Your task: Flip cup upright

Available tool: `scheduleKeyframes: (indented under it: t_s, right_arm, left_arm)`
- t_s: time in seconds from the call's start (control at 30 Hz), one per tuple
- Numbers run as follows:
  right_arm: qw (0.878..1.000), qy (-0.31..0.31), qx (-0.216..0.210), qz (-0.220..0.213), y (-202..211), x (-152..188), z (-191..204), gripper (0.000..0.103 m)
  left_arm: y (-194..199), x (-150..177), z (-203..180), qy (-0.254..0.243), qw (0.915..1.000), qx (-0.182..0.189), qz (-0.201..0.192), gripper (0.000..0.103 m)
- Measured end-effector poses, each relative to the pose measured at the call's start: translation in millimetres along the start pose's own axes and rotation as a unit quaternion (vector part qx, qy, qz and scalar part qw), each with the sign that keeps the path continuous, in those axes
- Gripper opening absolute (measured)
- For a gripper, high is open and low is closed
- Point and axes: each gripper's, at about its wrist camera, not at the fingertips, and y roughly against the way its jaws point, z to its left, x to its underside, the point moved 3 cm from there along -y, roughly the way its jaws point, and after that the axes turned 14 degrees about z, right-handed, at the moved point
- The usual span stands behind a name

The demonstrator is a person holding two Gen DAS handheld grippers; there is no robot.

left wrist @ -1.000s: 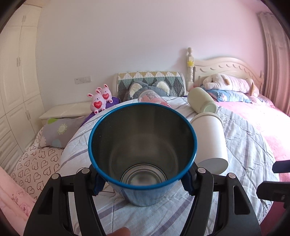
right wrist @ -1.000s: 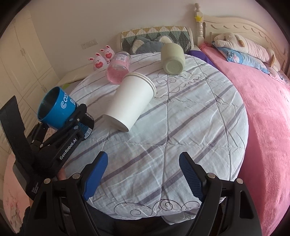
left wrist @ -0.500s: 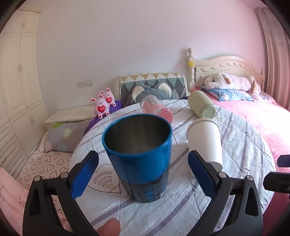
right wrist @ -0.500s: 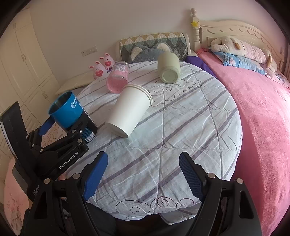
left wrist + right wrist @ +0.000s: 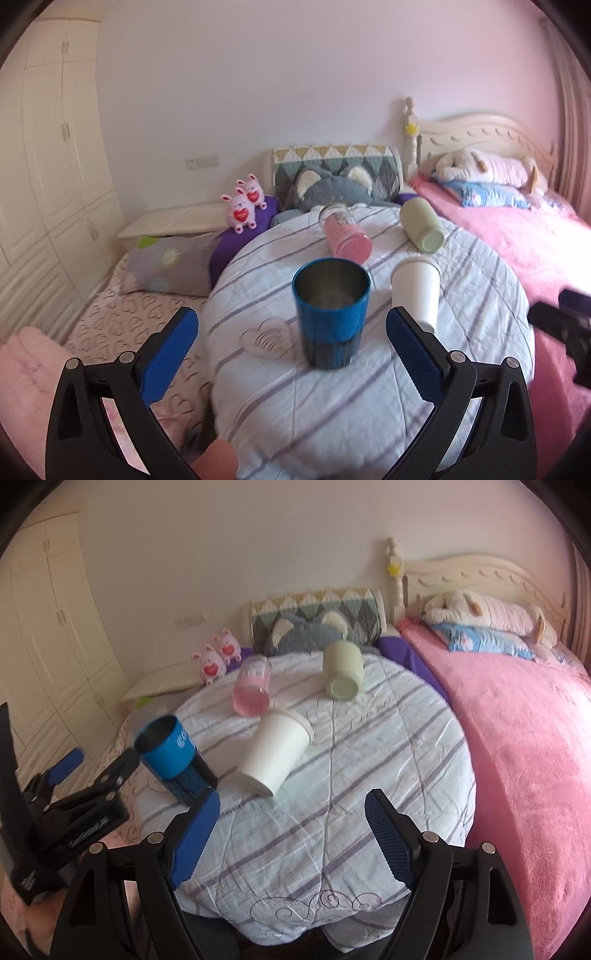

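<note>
— Since the blue cup [image 5: 331, 314] stands on its base near the left edge of the round tabletop [image 5: 388, 794], which one comes next, do you think?

— The white paper cup [image 5: 275, 751], I'd say. It lies on its side near the middle of the striped cloth, just right of the blue one and apart from it.

— Which way does it point?

— In the right wrist view its long axis runs on a slant — closed bottom toward the near left, open mouth toward the far right. So it must be tipped up about its bottom end.

— Which tool is nearer?

— The left tool [image 5: 291, 350] is spread wide with nothing between its fingers, and the blue cup stands just ahead of it; the paper cup's bottom shows just beyond its right finger. The right tool [image 5: 291, 830] is also spread and empty, hanging over the near edge, with the paper cup ahead and a little left. Either could reach — the right has the clearer path, I judge.

— And the others?

— The pink jar [image 5: 252, 690] and the pale green cup [image 5: 342, 672] lie on their sides farther back.
</note>
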Motion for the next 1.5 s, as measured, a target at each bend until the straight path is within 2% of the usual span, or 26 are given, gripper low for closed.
scheduleKeyframes:
  t_s: [0.07, 0.17, 0.33, 0.53, 0.73, 1.2, 1.5]
  right_arm:
    - [1.000, 0.002, 0.005, -0.022, 10, 2, 3, 0.082]
    - [0.999, 0.006, 0.016, -0.047, 22, 12, 7, 0.082]
    - [0.999, 0.002, 0.012, -0.033, 23, 30, 8, 0.082]
    - [0.999, -0.007, 0.022, -0.024, 33, 43, 2, 0.082]
    - [0.999, -0.007, 0.027, -0.038, 50, 46, 0, 0.082]
    - [0.999, 0.004, 0.019, -0.032, 50, 50, 7, 0.082]
    - [1.000, 0.004, 0.016, -0.027, 48, 52, 6, 0.082]
  left_arm:
    - [11, 8, 2, 0.002, 1.0000, -0.003, 0.009, 0.103]
    - [26, 26, 3, 0.012, 0.9996, 0.013, 0.021, 0.103]
    - [38, 45, -2, 0.009, 0.9997, -0.005, 0.022, 0.103]
    - [45, 55, -5, 0.009, 0.9990, 0.000, 0.043, 0.103]
    - [57, 55, -4, 0.016, 0.9990, -0.001, 0.041, 0.103]
    - [65, 55, -6, 0.011, 0.9990, -0.007, 0.041, 0.103]
    - [63, 54, -7, 0.008, 0.9985, 0.010, 0.054, 0.103]
